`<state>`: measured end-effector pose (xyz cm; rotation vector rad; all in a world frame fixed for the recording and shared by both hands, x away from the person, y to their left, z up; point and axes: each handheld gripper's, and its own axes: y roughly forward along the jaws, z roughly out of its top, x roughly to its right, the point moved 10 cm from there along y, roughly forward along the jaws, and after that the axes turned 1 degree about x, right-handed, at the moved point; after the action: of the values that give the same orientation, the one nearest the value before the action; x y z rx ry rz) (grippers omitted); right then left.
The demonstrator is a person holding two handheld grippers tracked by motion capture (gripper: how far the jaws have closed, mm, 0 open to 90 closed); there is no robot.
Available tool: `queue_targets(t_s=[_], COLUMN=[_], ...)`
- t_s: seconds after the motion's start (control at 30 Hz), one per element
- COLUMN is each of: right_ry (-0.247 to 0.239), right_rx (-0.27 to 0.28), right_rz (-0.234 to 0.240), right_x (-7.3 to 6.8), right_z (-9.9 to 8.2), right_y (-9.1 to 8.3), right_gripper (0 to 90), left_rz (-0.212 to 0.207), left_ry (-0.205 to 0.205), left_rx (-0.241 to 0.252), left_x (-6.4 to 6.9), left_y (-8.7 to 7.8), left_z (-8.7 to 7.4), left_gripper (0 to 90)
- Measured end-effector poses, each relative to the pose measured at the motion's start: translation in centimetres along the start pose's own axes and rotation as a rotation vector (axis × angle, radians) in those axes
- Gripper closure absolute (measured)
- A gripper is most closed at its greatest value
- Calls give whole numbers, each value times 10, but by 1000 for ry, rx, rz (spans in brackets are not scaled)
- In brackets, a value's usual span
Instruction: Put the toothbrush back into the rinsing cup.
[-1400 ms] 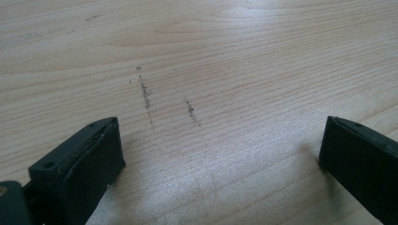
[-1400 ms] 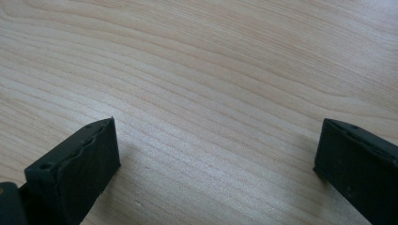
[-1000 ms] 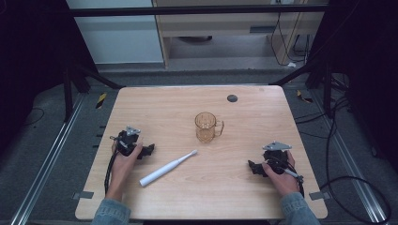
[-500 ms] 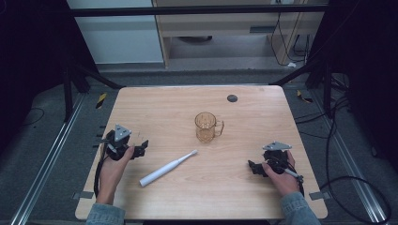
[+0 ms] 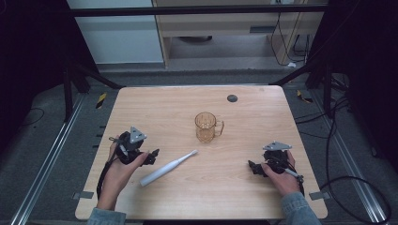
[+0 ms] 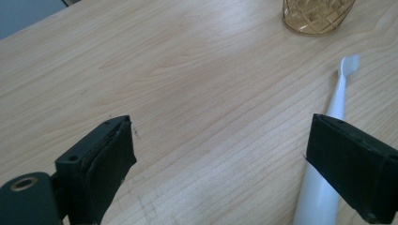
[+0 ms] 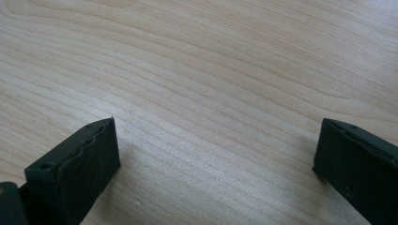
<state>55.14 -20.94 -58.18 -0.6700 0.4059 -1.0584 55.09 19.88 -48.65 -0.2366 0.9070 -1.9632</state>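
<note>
One gripper, the left gripper (image 5: 151, 157), has neared the toothbrush (image 5: 168, 162).

Even, soft light falls from above on the pale tabletop (image 5: 244, 187), which is the brightest area in the high view; the floor and frame around it sink into deep shadow. Shadows beside the toothbrush (image 5: 168, 162) and the amber mug (image 5: 206, 127) are faint and short. The high view is slightly soft and grainy. In both gripper views the wood grain is sharp while the near jaws look dark and a little blurred.
</note>
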Motion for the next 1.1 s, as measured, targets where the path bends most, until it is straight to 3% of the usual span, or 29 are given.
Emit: queue_targets(t_s=[0.33, 0.53, 0.97, 1.1], right_ry=[1, 1, 1, 4], right_rx=[1, 1, 1, 0], right_rz=[5, 3, 5, -1], right_x=[0, 0, 0, 0], right_z=[0, 0, 0, 0], right_y=[0, 0, 0, 0], right_gripper=[5, 5, 5, 6], left_rz=[-35, -54, -69, -82], left_ry=[35, 86, 101, 130], left_rx=[-40, -97, -128, -147], left_x=[15, 29, 40, 50], left_y=[4, 7, 14, 16], left_z=[-2, -5, -5, -4], left_gripper=[83, 95, 115, 126])
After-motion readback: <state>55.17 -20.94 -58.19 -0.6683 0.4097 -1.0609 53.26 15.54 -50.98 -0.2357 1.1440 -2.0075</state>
